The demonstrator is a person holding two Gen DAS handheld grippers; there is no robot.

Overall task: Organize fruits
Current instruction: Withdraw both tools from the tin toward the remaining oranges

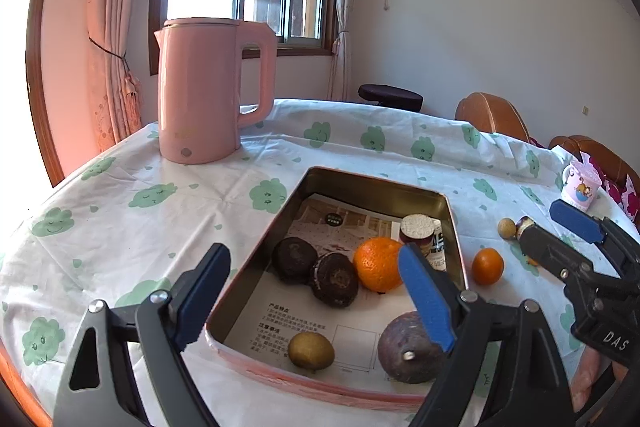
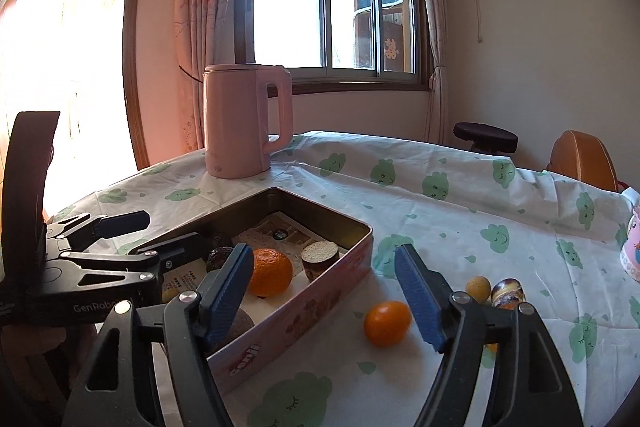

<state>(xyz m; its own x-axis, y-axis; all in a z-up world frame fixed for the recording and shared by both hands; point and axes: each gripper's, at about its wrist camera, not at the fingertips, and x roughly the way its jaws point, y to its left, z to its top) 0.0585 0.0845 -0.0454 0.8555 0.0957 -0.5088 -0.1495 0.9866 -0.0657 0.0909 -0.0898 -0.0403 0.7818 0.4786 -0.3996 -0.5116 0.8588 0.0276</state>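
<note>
A rectangular tin (image 1: 380,183) lined with paper lies on the cloth. It holds two dark round fruits (image 1: 294,259), a big orange (image 1: 378,269), a yellow-green fruit (image 1: 311,351), a purple fruit (image 1: 400,351) and a cork-topped jar (image 1: 418,229). My left gripper (image 1: 316,295) is open over the tin's near end, holding nothing. On the cloth right of the tin (image 2: 304,311) lies a small orange (image 2: 387,323). My right gripper (image 2: 322,291) is open just before that orange, with nothing between its pads. A pale longan (image 2: 478,287) and a brown striped fruit (image 2: 508,293) lie beyond it.
A pink kettle (image 1: 200,95) stands at the table's far left. A pink mug (image 1: 580,187) sits at the far right edge. Brown chair backs (image 1: 492,115) and a dark stool (image 1: 390,97) stand behind the table. Each gripper shows in the other's view.
</note>
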